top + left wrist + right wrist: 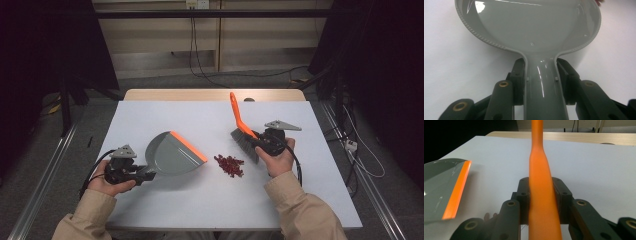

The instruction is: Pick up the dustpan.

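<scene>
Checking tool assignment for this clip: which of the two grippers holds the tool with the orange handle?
The right gripper, shut on the brush with its long orange handle. The left gripper clamps the grey dustpan, orange at its lip alone.

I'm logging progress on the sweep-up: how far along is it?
Done: the left gripper is clamped on the grey dustpan, and the right gripper on the orange brush. In hand: both tools flank the red crumbs. Left: all the sweeping; the crumbs lie on the table and the pan looks bare.

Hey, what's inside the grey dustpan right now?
The dustpan looks empty: a bare glossy grey floor in the left gripper view. The red bits lie on the table beside it. Its front lip is out of frame there.
</scene>
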Available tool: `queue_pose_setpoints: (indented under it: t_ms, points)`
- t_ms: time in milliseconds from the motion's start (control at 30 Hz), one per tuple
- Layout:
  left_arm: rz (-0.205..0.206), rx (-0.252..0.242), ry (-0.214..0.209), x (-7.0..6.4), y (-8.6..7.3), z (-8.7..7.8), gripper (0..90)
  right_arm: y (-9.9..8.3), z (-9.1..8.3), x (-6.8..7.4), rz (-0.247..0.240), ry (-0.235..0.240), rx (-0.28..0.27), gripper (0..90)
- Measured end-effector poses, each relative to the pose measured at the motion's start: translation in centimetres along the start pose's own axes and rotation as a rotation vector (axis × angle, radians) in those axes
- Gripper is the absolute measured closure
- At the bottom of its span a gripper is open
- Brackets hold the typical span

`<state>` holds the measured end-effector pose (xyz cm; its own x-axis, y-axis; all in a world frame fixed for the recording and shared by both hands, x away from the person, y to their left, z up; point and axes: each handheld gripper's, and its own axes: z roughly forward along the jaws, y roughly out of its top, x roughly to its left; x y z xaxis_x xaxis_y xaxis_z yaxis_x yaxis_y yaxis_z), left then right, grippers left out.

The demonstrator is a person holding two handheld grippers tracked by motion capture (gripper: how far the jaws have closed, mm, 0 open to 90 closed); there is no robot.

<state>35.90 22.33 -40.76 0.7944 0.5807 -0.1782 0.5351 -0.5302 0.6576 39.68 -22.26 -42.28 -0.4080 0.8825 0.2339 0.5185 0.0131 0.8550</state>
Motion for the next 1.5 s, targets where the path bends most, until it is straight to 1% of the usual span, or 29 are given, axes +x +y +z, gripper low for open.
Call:
queue_pose_setpoints:
  t_ms: [33, 100, 167, 233, 300, 400, 467, 500, 600, 667, 700, 733, 800, 867, 900, 933, 1000, 1067, 1100, 1133, 1167, 1200, 1233, 1267, 1300, 1333, 1433, 1467, 1500]
  points:
    - [0.015, 0.006, -0.009, -0.2, 0.0, 0.1, 63.0, 0.0, 0.1, 0.0, -0.004, -0.003, 0.002, 71.4]
    - [0.030, 0.011, -0.037, -0.6, 0.0, 0.4, 63.0, -0.1, 0.3, 0.1, -0.012, -0.005, 0.004, 71.4]
    - [0.053, 0.029, -0.054, -1.2, 0.1, 0.9, 63.0, -0.1, 0.5, 0.1, -0.028, -0.017, 0.009, 71.4]
    - [0.072, 0.049, -0.066, -1.6, 0.3, 1.4, 63.0, -0.2, 0.6, 0.2, -0.041, -0.019, 0.011, 71.4]
    - [0.088, 0.066, -0.083, -2.1, 0.4, 2.0, 62.9, -0.4, 0.8, 0.3, -0.067, -0.024, 0.019, 71.4]
    - [0.110, 0.077, -0.107, -2.6, 0.5, 2.5, 62.9, -0.8, 1.0, 0.5, -0.095, -0.024, 0.033, 71.4]
    - [0.113, 0.079, -0.126, -3.0, 0.6, 2.8, 62.9, -1.1, 1.0, 0.6, -0.109, -0.031, 0.041, 71.3]
    - [0.129, 0.094, -0.129, -3.1, 0.6, 2.9, 62.9, -1.2, 1.0, 0.6, -0.109, -0.031, 0.043, 71.3]
    - [0.141, 0.099, -0.133, -3.3, 0.7, 3.1, 62.8, -1.2, 1.0, 0.7, -0.115, -0.039, 0.046, 71.2]
    - [0.144, 0.092, -0.150, -3.4, 0.7, 3.2, 62.8, -1.2, 0.9, 0.7, -0.116, -0.047, 0.054, 71.0]
    - [0.141, 0.089, -0.152, -3.5, 0.7, 3.3, 62.8, -1.2, 0.8, 0.7, -0.122, -0.045, 0.062, 70.8]
    - [0.148, 0.099, -0.143, -3.6, 0.7, 3.3, 62.8, -1.1, 0.8, 0.8, -0.117, -0.047, 0.065, 69.8]
    - [0.156, 0.098, -0.146, -3.7, 0.7, 3.4, 62.7, -0.8, 0.7, 0.8, -0.111, -0.041, 0.078, 67.3]
    - [0.164, 0.100, -0.150, -3.7, 0.8, 3.4, 62.7, -0.4, 0.7, 0.9, -0.103, -0.047, 0.087, 63.8]
    - [0.162, 0.098, -0.146, -3.8, 0.8, 3.5, 62.7, -0.1, 0.7, 0.9, -0.100, -0.042, 0.097, 61.9]
    - [0.165, 0.093, -0.152, -3.8, 0.8, 3.6, 62.7, 0.1, 0.7, 0.9, -0.091, -0.038, 0.113, 60.9]
    - [0.173, 0.099, -0.153, -3.9, 0.9, 3.7, 62.7, 0.5, 0.7, 1.0, -0.085, -0.044, 0.131, 60.4]
    - [0.177, 0.105, -0.157, -3.9, 0.9, 3.9, 62.7, 0.8, 0.8, 0.9, -0.088, -0.060, 0.157, 61.0]
    - [0.194, 0.113, -0.159, -3.9, 1.0, 4.0, 62.7, 0.9, 0.9, 0.8, -0.091, -0.067, 0.167, 62.2]
    - [0.187, 0.107, -0.162, -3.9, 1.0, 4.0, 62.7, 0.9, 1.0, 0.8, -0.094, -0.072, 0.183, 64.0]
    - [0.186, 0.104, -0.164, -4.0, 1.0, 4.1, 62.7, 0.9, 1.0, 0.8, -0.101, -0.077, 0.185, 69.6]
    - [0.190, 0.103, -0.164, -4.0, 1.1, 4.1, 62.7, 0.9, 1.0, 0.7, -0.104, -0.079, 0.188, 70.5]
    - [0.210, 0.118, -0.160, -4.0, 1.2, 4.1, 62.7, 0.9, 1.0, 0.7, -0.103, -0.076, 0.193, 70.9]
    - [0.194, 0.102, -0.173, -4.2, 1.2, 4.3, 62.7, 0.9, 0.9, 0.7, -0.111, -0.072, 0.201, 71.1]
    - [0.204, 0.112, -0.163, -4.3, 1.3, 4.4, 62.7, 0.9, 0.7, 0.8, -0.126, -0.073, 0.208, 71.2]
    - [0.207, 0.117, -0.164, -4.3, 1.3, 4.5, 62.7, 0.8, 0.6, 1.0, -0.143, -0.077, 0.209, 71.3]
    - [0.199, 0.119, -0.168, -4.2, 1.3, 4.8, 62.5, 0.4, 0.4, 1.8, -0.208, -0.092, 0.202, 71.4]
    - [0.194, 0.112, -0.162, -4.2, 1.2, 4.8, 62.5, 0.3, 0.3, 2.0, -0.220, -0.087, 0.198, 71.4]
    - [0.193, 0.112, -0.167, -4.2, 1.2, 4.8, 62.4, 0.2, 0.3, 2.2, -0.227, -0.086, 0.194, 71.5]
